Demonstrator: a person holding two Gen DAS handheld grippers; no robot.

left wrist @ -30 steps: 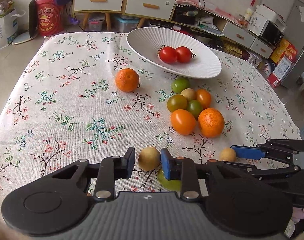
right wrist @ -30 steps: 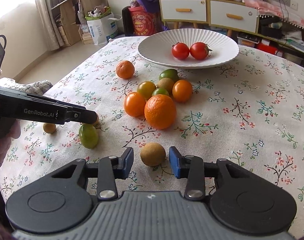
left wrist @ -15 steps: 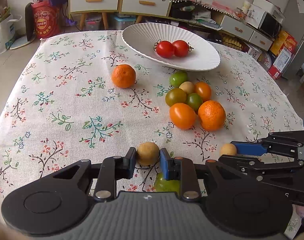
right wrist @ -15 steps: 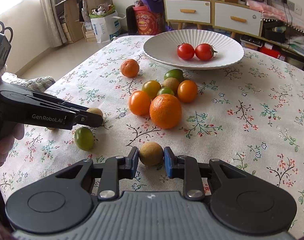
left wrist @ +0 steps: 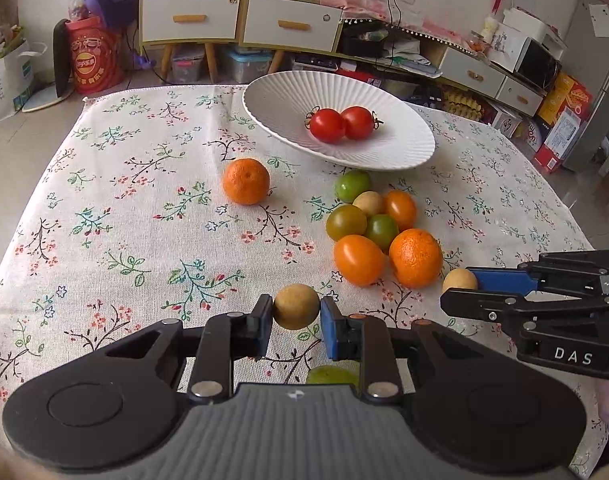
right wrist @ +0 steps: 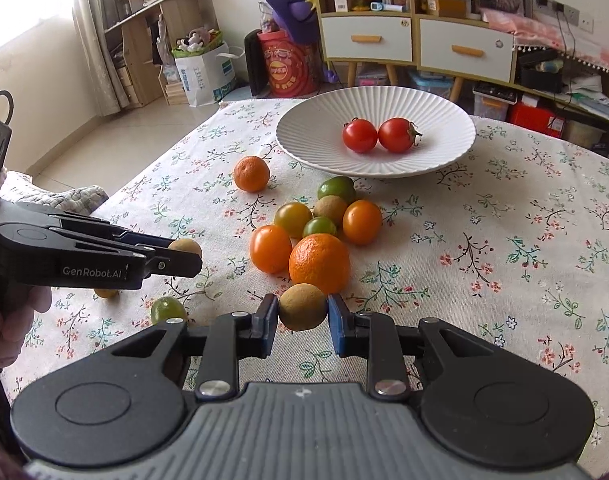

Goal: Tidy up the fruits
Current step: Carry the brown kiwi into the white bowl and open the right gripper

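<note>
My left gripper [left wrist: 295, 320] is shut on a small round tan fruit [left wrist: 296, 306] just above the flowered cloth. My right gripper [right wrist: 302, 314] is shut on a similar brownish fruit [right wrist: 303, 306], in front of a big orange [right wrist: 319, 263]. Each gripper also shows from the side in the other view, with its fruit at the tips. Farther back stands a white ribbed plate [left wrist: 280, 108] holding two red tomatoes [left wrist: 340, 124]. A cluster of orange and green fruits [left wrist: 370, 224] lies between the plate and the grippers.
A lone tangerine [left wrist: 246, 181] sits left of the cluster. A green fruit [right wrist: 167, 309] and a small tan one [right wrist: 105, 293] lie near the left gripper. A hand [right wrist: 8, 320] holds the left gripper's handle. Cabinets and boxes stand beyond the table.
Both grippers' jaws have closed from a loose gap onto the small fruits between them. The fruits now sit slightly higher against the cloth.
</note>
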